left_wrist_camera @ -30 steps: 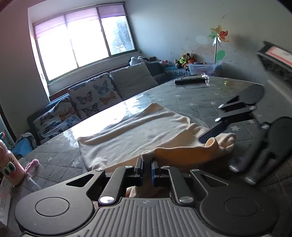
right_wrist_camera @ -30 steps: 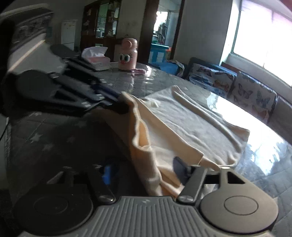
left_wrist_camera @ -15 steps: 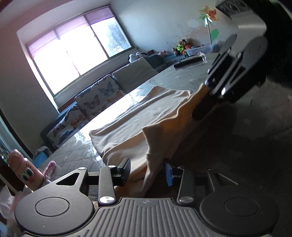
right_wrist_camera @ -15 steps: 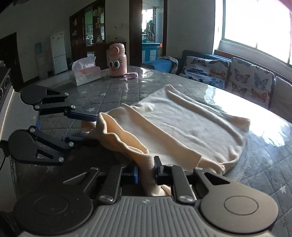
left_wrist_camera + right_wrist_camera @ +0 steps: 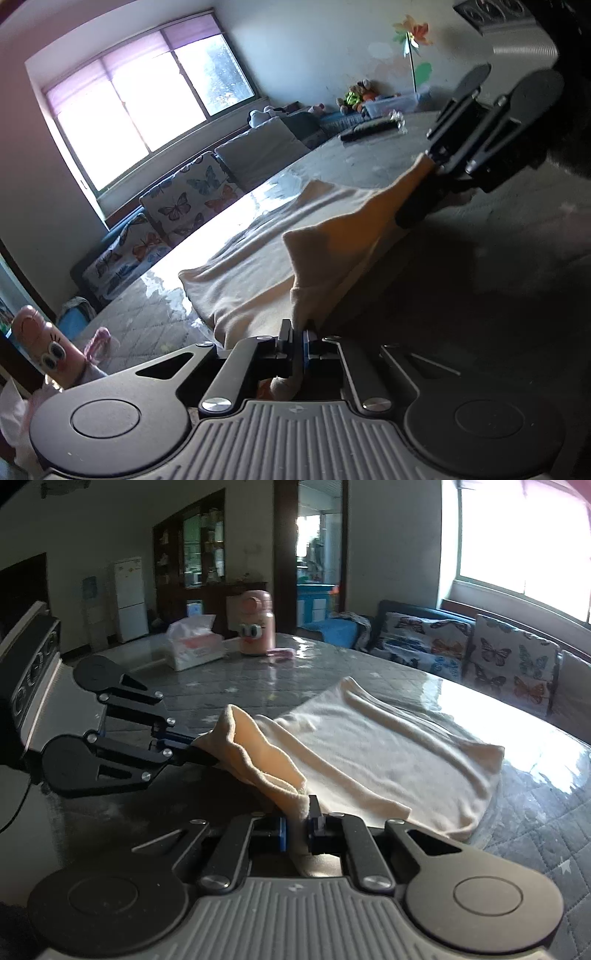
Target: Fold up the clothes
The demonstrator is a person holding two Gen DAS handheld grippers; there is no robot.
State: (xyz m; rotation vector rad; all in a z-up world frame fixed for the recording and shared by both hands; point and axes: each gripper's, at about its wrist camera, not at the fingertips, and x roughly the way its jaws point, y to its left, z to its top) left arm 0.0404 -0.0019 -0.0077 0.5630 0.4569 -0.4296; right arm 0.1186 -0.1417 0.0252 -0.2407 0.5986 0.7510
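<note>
A cream garment (image 5: 251,258) lies spread on the grey quilted table (image 5: 369,166), its near edge lifted into a taut fold. My left gripper (image 5: 298,332) is shut on one corner of that edge. In the right wrist view the same garment (image 5: 388,746) stretches away toward the window. There my right gripper (image 5: 297,819) has its jaws closing, its pads pinching the other corner of the edge. Each gripper shows in the other's view: the right gripper (image 5: 430,164) at upper right, the left gripper (image 5: 195,744) at left, both with cloth at their tips.
A pink bottle (image 5: 255,627) and a tissue box (image 5: 194,646) stand at the table's far side. A black remote (image 5: 369,129) lies near another edge of the table. A sofa with butterfly cushions (image 5: 498,657) runs under the window beyond the table (image 5: 258,686).
The right jaws, wide apart a second ago, have closed on the cloth edge and lifted it. The left jaws opened briefly, then shut again on their corner. The edge now hangs raised between both grippers.
</note>
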